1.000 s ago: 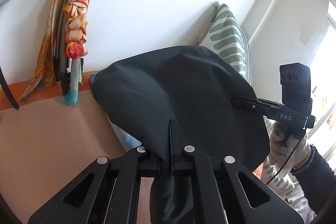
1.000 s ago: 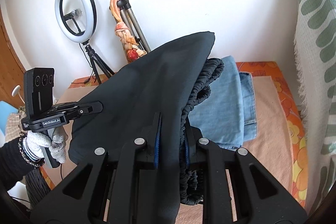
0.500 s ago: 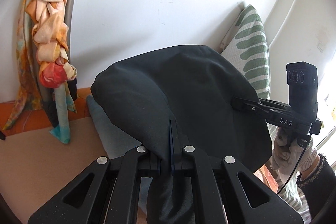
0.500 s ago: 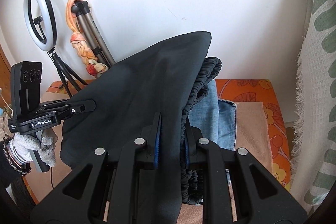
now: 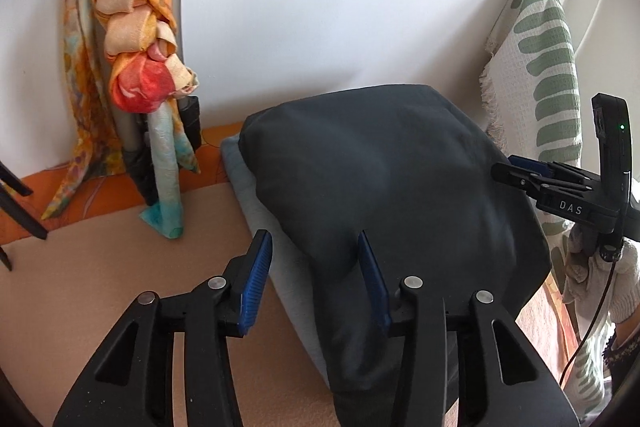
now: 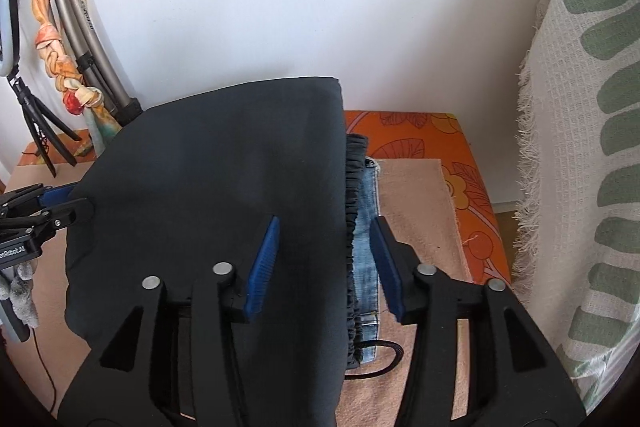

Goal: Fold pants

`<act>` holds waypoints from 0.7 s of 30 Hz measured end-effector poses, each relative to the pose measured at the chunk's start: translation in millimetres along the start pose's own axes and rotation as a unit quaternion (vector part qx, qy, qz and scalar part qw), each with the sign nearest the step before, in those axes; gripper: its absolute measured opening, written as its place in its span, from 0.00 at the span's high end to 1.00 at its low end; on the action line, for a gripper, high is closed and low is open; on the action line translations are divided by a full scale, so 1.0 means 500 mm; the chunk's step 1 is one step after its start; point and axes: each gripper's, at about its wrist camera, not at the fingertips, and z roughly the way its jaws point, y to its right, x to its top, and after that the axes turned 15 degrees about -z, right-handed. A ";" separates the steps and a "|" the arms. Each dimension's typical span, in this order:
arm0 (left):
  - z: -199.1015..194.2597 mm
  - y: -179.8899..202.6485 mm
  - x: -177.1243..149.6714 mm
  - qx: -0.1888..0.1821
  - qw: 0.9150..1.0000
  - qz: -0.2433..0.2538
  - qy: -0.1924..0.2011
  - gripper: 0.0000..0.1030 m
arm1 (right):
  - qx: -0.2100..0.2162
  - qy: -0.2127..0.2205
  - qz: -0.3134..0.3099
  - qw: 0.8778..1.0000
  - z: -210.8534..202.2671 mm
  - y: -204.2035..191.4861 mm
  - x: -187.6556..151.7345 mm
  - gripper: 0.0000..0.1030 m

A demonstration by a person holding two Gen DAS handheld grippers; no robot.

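Letting go: both tongs, pinched on the folded black cotton pants (image 5: 384,179) a second ago, are now spreading, the left gripper (image 5: 316,267) and right gripper (image 6: 324,259) releasing cloth that lies loose between their pads. The pants rest atop folded blue jeans (image 6: 366,227) on a peach blanket (image 5: 100,275), suggesting this fold is delivered. Beyond: white wall (image 5: 320,7), tripod wrapped in an orange scarf (image 5: 136,39).

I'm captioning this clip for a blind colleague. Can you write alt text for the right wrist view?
Folded black pants lie on folded blue jeans on a peach cloth, with the right gripper opening over their elastic waistband edge. The left gripper reaches in from the left edge.
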 end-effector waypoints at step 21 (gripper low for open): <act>-0.267 0.032 -0.104 -0.009 0.996 0.052 0.068 0.28 | -0.097 0.062 0.055 0.992 -0.274 -0.106 -0.061 0.04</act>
